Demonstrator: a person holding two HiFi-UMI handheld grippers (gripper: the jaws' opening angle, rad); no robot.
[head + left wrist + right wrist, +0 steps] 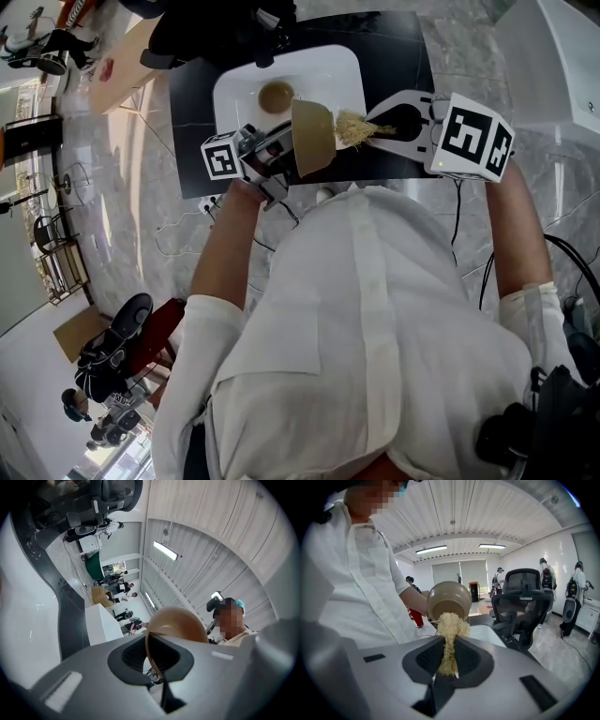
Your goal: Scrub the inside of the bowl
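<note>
A tan bowl [312, 137] hangs tipped on its side above the table, its opening turned toward the right. My left gripper [279, 156] is shut on the bowl's rim; in the left gripper view the rim of the bowl [180, 625] runs between the jaws of the left gripper [152, 662]. My right gripper [386, 127] is shut on a straw-coloured fibre scrubber [358, 128], whose tip is at the bowl's mouth. In the right gripper view the scrubber [449, 632] sticks out of the right gripper [449, 660] and covers the lower rim of the bowl [449, 599].
Under the bowl a white square basin [323, 70] lies on a black tabletop [394, 42], with a brown round thing [276, 95] inside it. A black office chair [525, 602] stands beyond the table. Cables [187, 220] trail over the marble floor. People stand far off.
</note>
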